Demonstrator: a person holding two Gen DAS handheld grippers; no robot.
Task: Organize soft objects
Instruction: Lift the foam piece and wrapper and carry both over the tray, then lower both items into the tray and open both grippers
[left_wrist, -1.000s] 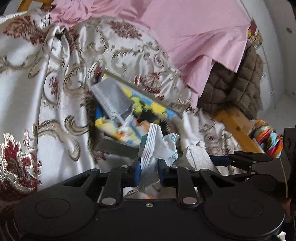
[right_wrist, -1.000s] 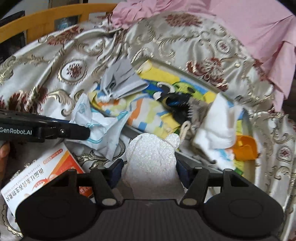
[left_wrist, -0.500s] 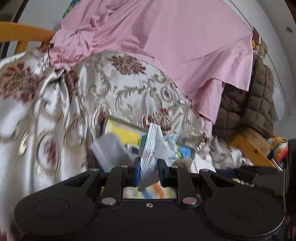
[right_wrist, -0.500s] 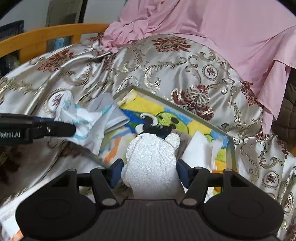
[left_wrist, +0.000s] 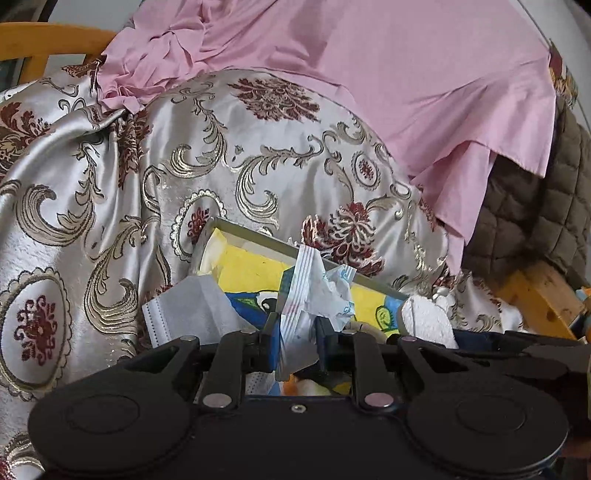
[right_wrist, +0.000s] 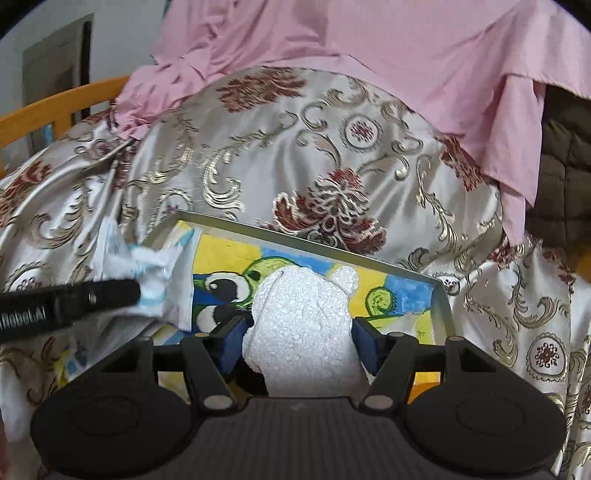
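The left gripper (left_wrist: 297, 332) had its jaws pinched on a crumpled white wrapper (left_wrist: 317, 288) with thin striped edges and pale blue print, holding it up over the near left corner of a shallow tray (left_wrist: 258, 240). The tray's floor was a bright cartoon picture in yellow, blue and green, and it sat on a silvery satin bedspread (left_wrist: 110, 206) patterned with gold scrolls and dark red flowers. A grey face mask (left_wrist: 192, 310) lay draped across the tray's left edge, just beside the wrapper. The right gripper (right_wrist: 299, 339) was closed on a white foam piece (right_wrist: 306, 321) with a rough, beaded surface and two rounded bumps on top, its blue pads (right_wrist: 232, 343) pressed to either side; it hung over the near side of the tray, right of the wrapper. From the right-hand camera the left gripper came in as a dark bar from the left with the wrapper bunched at its tip, near the foam but not touching it. A pink sheet (right_wrist: 369, 44) was heaped behind the bedspread, with a brown quilted cover (left_wrist: 554, 221) to the right and an orange wooden rail (right_wrist: 55, 110) showing at the left.
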